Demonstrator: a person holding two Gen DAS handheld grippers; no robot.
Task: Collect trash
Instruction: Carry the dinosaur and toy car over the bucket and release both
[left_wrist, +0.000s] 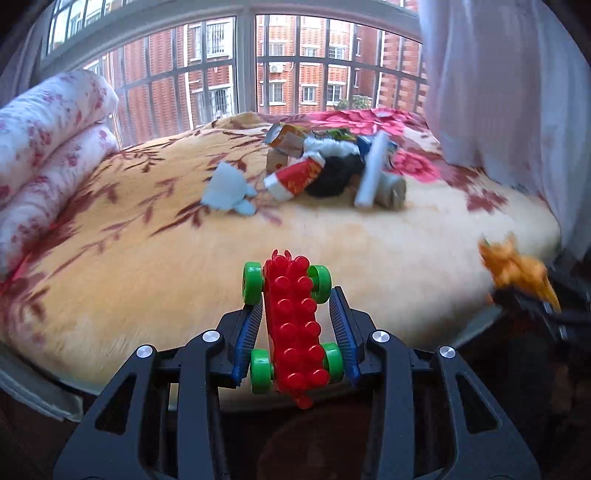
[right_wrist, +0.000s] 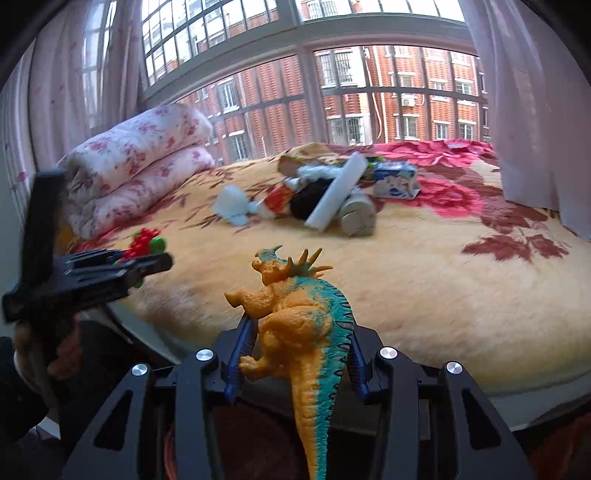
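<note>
Red brick toy car (left_wrist: 293, 325) with green wheels: clamped between the blue pads of the left hand-held gripper (left_wrist: 295, 328), over the near edge of the bed (left_wrist: 424, 266). Orange and teal toy dinosaur (right_wrist: 299, 321): clamped at the body in the right hand-held gripper (right_wrist: 299, 354), tail hanging down, also over the near edge. Trash pile (left_wrist: 332, 166): wrappers, white tissue (left_wrist: 229, 188), white stick, blue carton (right_wrist: 395, 181), lying toward the far edge by the window. Folded floral quilt (left_wrist: 48, 147): left edge of the bed.

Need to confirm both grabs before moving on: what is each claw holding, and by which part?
Left claw: red brick car, pinched across its sides between the green wheels. Right claw: orange-and-teal dinosaur, gripped around its body.
</note>
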